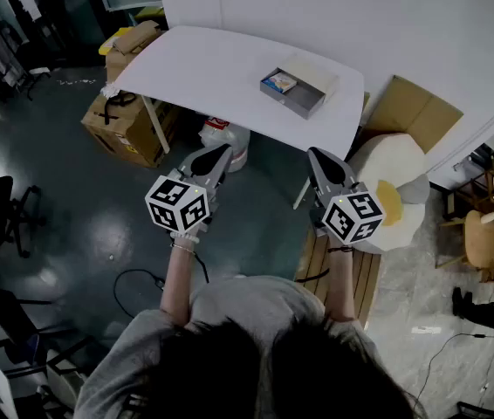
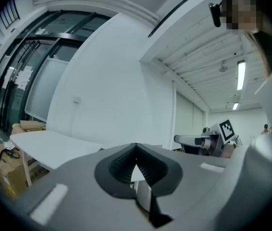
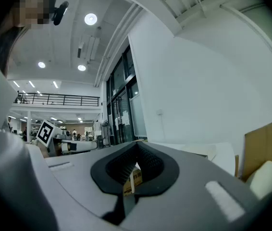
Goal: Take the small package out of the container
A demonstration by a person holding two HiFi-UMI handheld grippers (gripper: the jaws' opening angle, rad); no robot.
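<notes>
**Held short of the table (image 1: 186, 68)**

Cardboard boxes (image 1: 125, 129) sat under the table's left end. The left gripper (image 1: 221, 149) was clenched, empty. The small package (image 1: 279, 82) lay flat in the grey container's (image 1: 304, 103) left end, long axis roughly left-right. The right gripper (image 1: 314, 153) was likewise clenched

We see a white table (image 1: 195, 68); the container (image 1: 301, 103) is grey; the small package (image 1: 279, 82) is blue with some white and orange; the left gripper (image 1: 221, 151) and the right gripper (image 1: 315, 154) are grey, with black-and-white square markers; the cardboard boxes (image 1: 125, 127) are brown; the floor (image 1: 72, 199) is dark blue-grey.
</notes>
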